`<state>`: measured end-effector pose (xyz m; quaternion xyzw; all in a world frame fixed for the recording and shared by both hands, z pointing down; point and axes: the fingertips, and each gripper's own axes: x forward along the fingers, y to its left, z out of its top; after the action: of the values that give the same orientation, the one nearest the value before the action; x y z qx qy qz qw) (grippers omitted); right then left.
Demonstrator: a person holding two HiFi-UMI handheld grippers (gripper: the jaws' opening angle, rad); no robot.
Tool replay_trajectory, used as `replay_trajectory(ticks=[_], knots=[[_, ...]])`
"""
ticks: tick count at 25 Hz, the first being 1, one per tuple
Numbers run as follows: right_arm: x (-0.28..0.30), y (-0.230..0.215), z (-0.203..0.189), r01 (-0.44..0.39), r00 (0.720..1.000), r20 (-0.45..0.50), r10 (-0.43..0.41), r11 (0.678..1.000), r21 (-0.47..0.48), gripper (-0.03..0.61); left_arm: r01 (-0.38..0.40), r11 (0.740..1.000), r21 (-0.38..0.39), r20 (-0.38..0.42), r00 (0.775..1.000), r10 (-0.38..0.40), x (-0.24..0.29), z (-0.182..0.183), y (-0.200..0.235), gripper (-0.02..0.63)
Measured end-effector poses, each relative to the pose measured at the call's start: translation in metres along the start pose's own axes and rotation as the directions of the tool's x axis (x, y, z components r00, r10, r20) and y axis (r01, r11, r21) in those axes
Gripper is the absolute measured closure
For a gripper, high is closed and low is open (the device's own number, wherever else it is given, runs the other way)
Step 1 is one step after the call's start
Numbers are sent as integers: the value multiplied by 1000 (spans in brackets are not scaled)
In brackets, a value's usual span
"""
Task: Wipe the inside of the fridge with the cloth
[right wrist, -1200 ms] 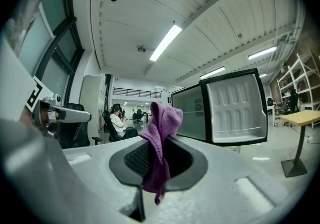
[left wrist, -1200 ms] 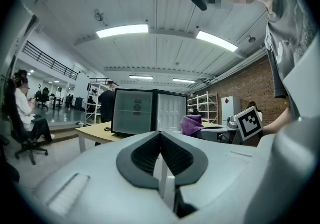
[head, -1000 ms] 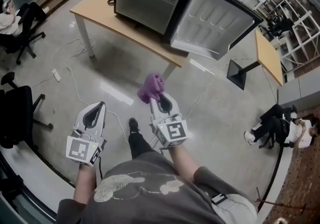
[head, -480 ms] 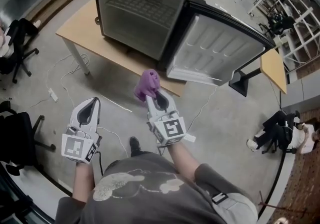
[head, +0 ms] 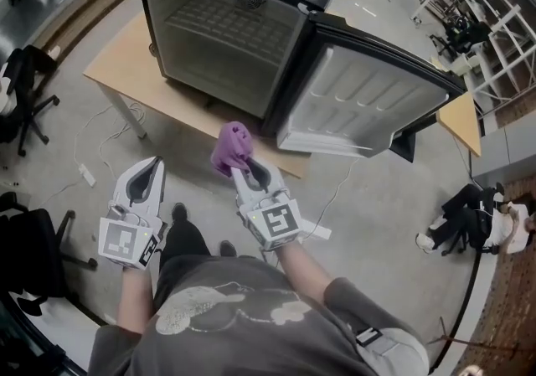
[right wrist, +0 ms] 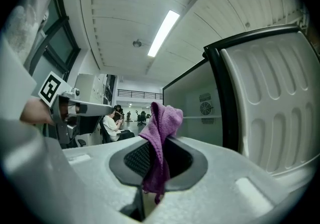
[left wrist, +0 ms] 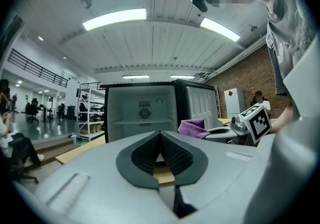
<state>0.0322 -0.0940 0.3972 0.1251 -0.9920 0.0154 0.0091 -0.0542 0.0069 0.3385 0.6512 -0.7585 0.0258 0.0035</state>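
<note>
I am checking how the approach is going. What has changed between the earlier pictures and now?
The person has walked nearer to the fridge, which now fills more of the head view. Both grippers came forward with them, toward the table. Nothing was taken hold of or let go. Unchanged: the right gripper is still shut on the purple cloth, the left gripper is shut and empty, and the fridge door is open.

No text, label, brand or number can be read anywhere — none legible.
</note>
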Motion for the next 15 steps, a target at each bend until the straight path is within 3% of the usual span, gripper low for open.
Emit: replay_trajectory(ticks=[10,15], knots=[[91,-35,3,155,988,-13,-154,988,11,540,151,989,8,25,988,-151,97,4,82,595],[164,-34,31,207,978,38,-206,978,-11,540,204,979,0,24,979,-204,142,4,148,595]])
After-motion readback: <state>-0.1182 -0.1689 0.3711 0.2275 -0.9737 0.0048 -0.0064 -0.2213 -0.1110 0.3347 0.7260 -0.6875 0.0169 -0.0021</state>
